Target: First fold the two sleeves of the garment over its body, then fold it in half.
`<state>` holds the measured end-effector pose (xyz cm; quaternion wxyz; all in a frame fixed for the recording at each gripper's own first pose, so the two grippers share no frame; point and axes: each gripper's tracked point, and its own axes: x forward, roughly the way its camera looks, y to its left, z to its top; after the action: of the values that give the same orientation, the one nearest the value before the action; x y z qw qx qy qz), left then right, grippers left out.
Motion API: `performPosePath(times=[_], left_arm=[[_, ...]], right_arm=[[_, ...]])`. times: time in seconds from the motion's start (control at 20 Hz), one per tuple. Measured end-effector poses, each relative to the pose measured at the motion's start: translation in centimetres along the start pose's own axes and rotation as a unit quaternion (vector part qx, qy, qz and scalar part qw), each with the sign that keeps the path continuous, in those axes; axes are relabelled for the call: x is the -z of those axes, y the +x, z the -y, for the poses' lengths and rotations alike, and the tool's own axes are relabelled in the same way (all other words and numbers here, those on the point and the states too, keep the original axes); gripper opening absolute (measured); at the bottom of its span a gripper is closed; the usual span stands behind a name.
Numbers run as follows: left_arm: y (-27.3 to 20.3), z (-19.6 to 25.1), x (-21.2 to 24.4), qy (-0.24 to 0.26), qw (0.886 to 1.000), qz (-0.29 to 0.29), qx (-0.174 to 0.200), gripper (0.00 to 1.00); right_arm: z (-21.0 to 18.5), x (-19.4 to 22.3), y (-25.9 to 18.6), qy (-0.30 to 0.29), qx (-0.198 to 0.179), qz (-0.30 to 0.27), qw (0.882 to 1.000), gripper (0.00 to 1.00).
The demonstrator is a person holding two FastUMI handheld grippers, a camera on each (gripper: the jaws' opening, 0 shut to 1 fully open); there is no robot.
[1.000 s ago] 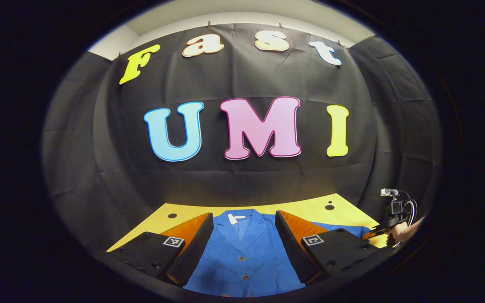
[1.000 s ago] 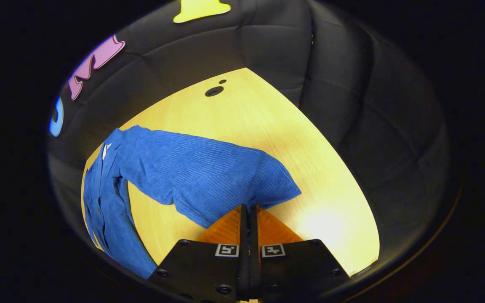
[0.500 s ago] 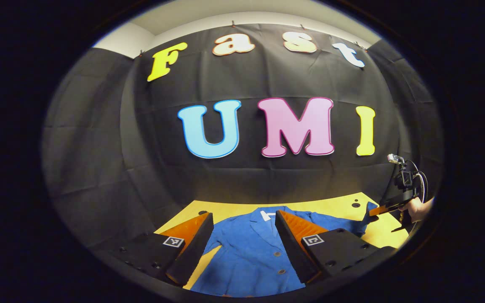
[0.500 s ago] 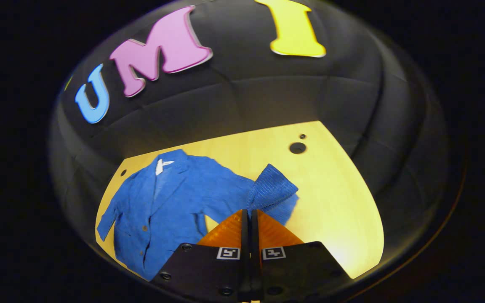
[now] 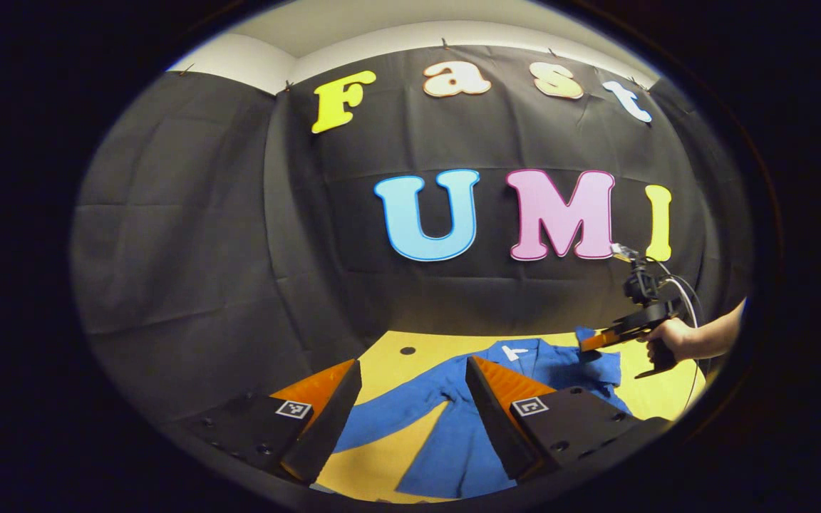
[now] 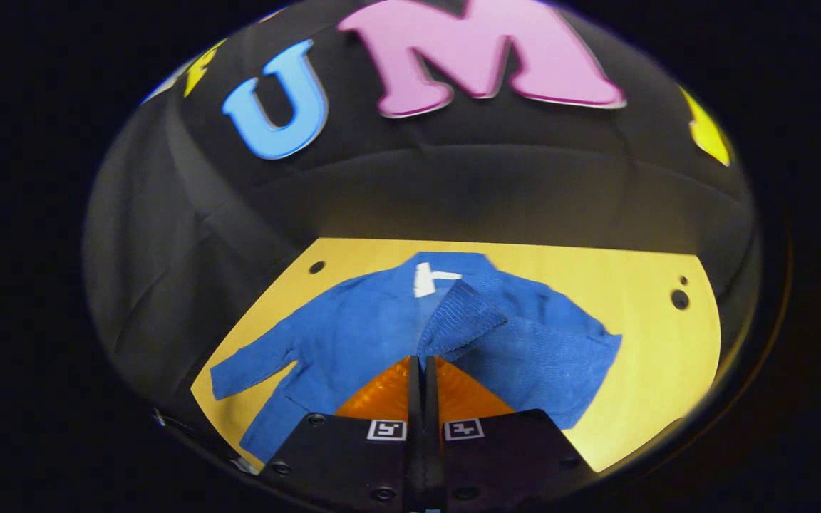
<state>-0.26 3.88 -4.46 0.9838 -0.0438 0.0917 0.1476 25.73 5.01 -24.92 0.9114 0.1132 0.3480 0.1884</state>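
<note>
While right gripper [image 6: 422, 360] pinches sleeve cuff [image 6: 462, 320] over jacket [image 6: 353, 335], left gripper [image 5: 410, 399] gapes empty.

the jacket [image 6: 353, 335] lies flat on the table [image 6: 638, 342]. one sleeve [image 6: 474, 320] is lifted over the middle of the jacket, pinched in the right gripper [image 6: 422, 363]. the other sleeve [image 6: 254, 367] lies out to the left side.

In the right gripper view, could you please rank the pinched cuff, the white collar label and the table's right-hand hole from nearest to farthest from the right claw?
1. Cuff: pinched in the right claw, over the jacket's body.
2. Label: just beyond the cuff, at the collar.
3. Hole: far right on the table.
</note>
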Motion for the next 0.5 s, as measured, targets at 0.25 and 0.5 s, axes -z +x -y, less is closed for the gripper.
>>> performPosePath(times=[0.25, 0.5], left_arm=[[-1.1, -4.7, 1.5, 0.009, 0.999, -0.018, -0.029, 0.84], [-1.4, -6.9, 3.2, -0.017, 0.998, -0.036, -0.04, 0.84]], right_arm=[[-11.4, 0.9, 6.9, -0.038, -0.062, -0.026, 0.997, 0.05], [-13.6, 2.6, 12.4, -0.014, -0.037, -0.033, 0.999, 0.25]])
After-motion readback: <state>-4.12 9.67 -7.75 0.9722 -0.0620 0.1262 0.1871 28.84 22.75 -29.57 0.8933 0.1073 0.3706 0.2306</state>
